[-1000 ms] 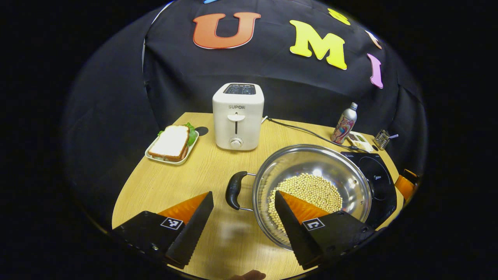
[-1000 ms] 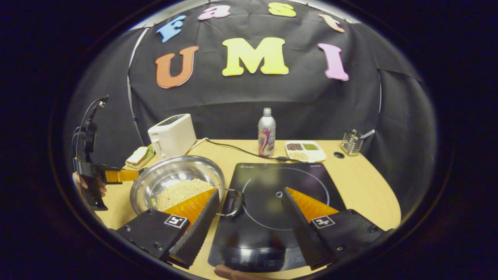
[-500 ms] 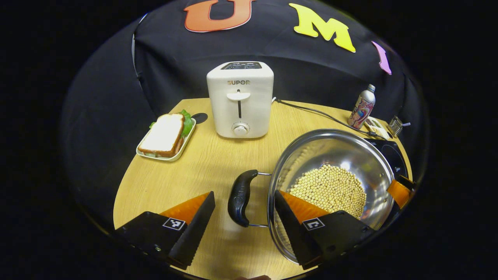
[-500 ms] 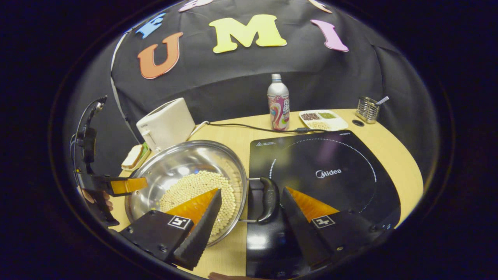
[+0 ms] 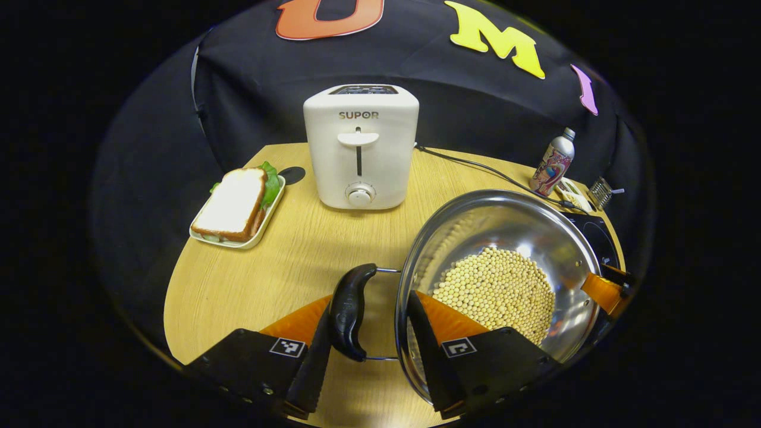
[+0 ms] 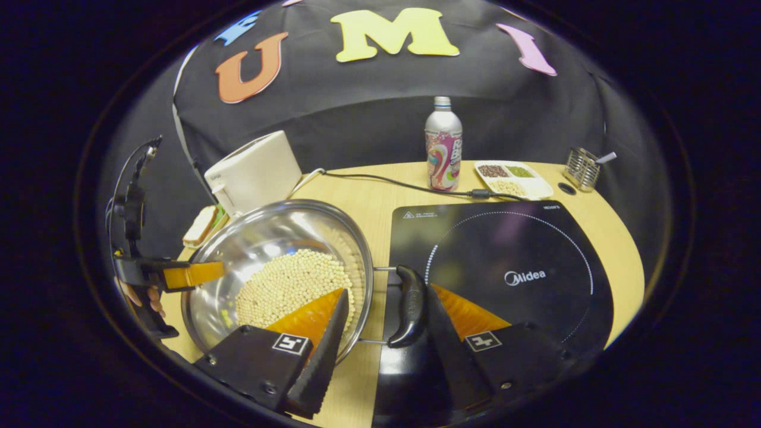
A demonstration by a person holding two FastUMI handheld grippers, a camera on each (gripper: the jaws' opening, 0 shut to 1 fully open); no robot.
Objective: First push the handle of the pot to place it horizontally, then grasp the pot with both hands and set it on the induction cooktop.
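A steel pot holding pale beans sits on the wooden table, left of the black induction cooktop. Its rim is wide and shiny. In the left gripper view, my left gripper is open and straddles the pot's black left handle, which lies against the left finger. My right gripper is open around the black right handle, which rests beside its right finger over the cooktop's near corner. The right gripper's orange finger shows past the pot's far rim. A hand holds the left gripper.
A white toaster stands behind the pot, with a sandwich on a plate to its left. Behind the cooktop are a bottle, a compartment dish, a wire holder and a black cable.
Both grippers have moved forward and down, so each pot handle now sits between its fingers. The left gripper's fingers have narrowed a little. The pot has not moved.
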